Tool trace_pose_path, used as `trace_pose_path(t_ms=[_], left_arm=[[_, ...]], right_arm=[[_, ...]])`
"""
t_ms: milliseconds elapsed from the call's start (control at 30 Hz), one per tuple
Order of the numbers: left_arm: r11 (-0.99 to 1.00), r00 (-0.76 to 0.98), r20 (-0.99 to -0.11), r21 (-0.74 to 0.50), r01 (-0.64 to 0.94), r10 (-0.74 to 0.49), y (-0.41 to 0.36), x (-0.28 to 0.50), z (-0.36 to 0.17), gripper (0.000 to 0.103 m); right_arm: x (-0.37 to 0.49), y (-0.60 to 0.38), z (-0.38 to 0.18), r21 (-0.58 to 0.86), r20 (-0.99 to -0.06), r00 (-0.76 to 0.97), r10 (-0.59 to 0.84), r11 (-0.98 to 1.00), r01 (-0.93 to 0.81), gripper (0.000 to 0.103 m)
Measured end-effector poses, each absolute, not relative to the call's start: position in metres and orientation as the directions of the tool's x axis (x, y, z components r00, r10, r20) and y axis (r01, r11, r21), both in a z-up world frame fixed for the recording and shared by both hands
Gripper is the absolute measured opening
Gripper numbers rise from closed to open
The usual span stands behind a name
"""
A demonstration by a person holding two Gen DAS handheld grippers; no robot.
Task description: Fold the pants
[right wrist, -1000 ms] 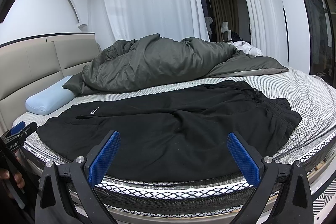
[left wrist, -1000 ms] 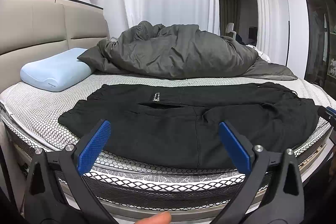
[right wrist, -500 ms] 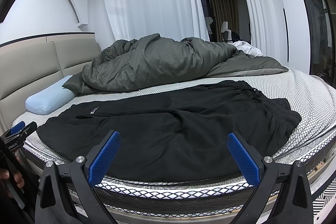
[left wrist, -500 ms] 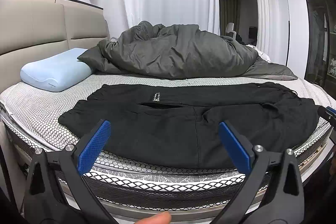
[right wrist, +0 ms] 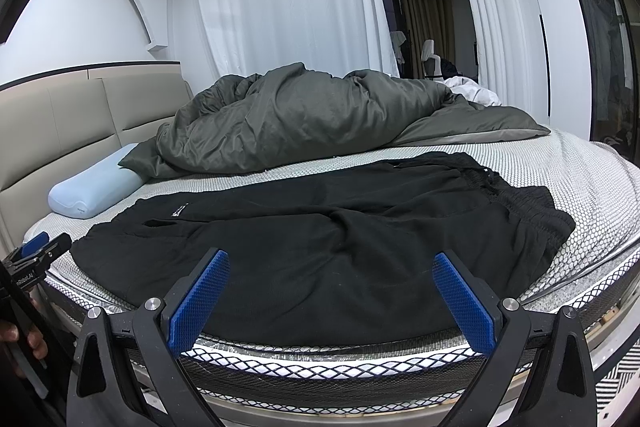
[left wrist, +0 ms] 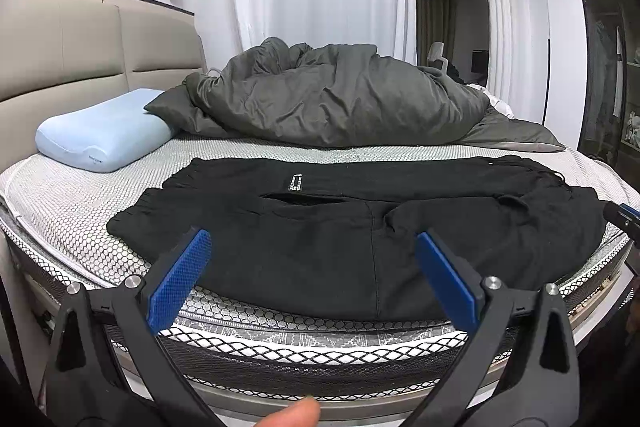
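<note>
Left gripper (left wrist: 310, 277), right gripper (right wrist: 330, 297): jaws spread wide, holding nothing, poised at mattress (right wrist: 592, 187) edge. Black pants (right wrist: 320, 247) flat across near side, waistband right. First fold not begun; next, likely pinch near hem and waistband.

White curtains (right wrist: 280, 7), beige padded headboard (left wrist: 80, 43), white walls (right wrist: 80, 7).

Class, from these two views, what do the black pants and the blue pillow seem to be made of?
Black pants: likely a soft matte knit, cotton or fleece; they absorb light, crease gently, and the waistband is gathered.
Blue pillow: probably moulded foam in a smooth matte cover; it keeps a contoured shape with rounded edges.
</note>
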State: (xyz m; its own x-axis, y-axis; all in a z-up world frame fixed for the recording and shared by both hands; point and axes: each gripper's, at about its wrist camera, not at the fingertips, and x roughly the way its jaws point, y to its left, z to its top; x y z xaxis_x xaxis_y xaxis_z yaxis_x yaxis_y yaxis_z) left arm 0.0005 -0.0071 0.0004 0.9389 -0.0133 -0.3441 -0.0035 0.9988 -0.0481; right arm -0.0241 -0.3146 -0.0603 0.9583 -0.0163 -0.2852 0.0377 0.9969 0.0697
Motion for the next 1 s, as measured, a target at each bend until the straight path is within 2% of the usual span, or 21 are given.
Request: trace_pose_path(t_ms=[267, 433, 567, 667, 800, 867, 1000], left_arm=[[0.997, 0.918, -0.394, -0.073, 0.017, -0.045, 0.006, 0.026, -0.004, 0.102], [0.983, 0.890, -0.440, -0.178, 0.041, -0.117, 0.033, 0.063, 0.001, 0.102], [0.974, 0.895, -0.427, -0.222, 0.033, -0.127, 0.057, 0.088, 0.014, 0.102], [0.972, 0.917, -0.383, -0.234, 0.015, -0.106, 0.069, 0.102, 0.022, 0.102], [0.963, 0.890, -0.421, -0.261, 0.064, -0.173, 0.063, 0.129, 0.014, 0.102], [0.968, 0.873, -0.449, -0.234, 0.089, -0.189, 0.049, 0.144, 0.006, 0.102], [0.977, 0.838, -0.503, -0.143, 0.160, -0.211, 0.008, 0.160, -0.013, 0.102]], right_arm=[[-0.008, -0.328, -0.067, 0.147, -0.318, 0.946, 0.063, 0.989, -0.017, 0.103], [0.014, -0.331, -0.064, 0.109, -0.344, 0.936, 0.076, 0.993, -0.041, 0.103], [0.041, -0.339, -0.051, 0.077, -0.371, 0.924, 0.091, 0.995, -0.067, 0.103], [0.057, -0.344, -0.041, 0.018, -0.364, 0.927, 0.089, 0.996, -0.089, 0.103], [0.089, -0.343, -0.044, -0.115, -0.464, 0.886, 0.017, 0.990, -0.080, 0.103], [0.100, -0.343, -0.053, -0.138, -0.501, 0.866, -0.006, 0.988, -0.073, 0.103], [0.122, -0.340, -0.082, -0.027, -0.587, 0.803, 0.104, 0.989, -0.148, 0.103]])
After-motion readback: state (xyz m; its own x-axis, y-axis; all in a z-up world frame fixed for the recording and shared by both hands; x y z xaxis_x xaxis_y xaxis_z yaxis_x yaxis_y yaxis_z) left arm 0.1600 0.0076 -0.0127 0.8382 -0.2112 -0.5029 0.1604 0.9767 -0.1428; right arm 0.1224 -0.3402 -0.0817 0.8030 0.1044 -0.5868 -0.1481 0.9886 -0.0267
